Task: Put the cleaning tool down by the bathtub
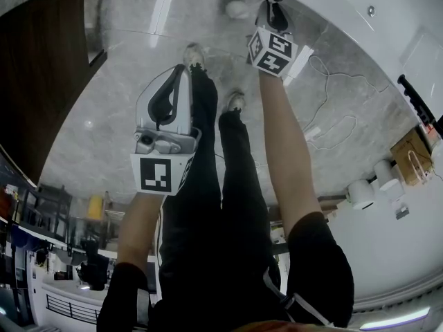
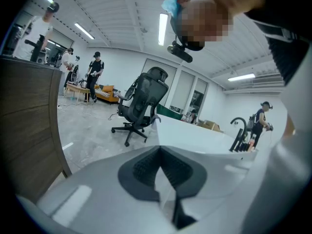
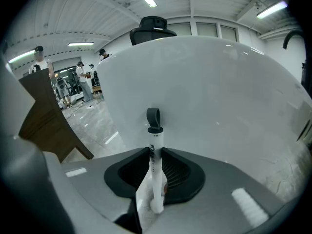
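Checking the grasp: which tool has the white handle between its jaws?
The right tool, facing the bathtub: its jaws grip a white handle with a grey loop. The left tool's jaws are shut on nothing.

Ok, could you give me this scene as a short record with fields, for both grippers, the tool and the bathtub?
left gripper: jaws together, nothing between them
right gripper: shut on the cleaning tool
cleaning tool: white stick, grey loop end toward the bathtub
bathtub: white, just ahead of the right gripper
task step: tool held, not yet put down
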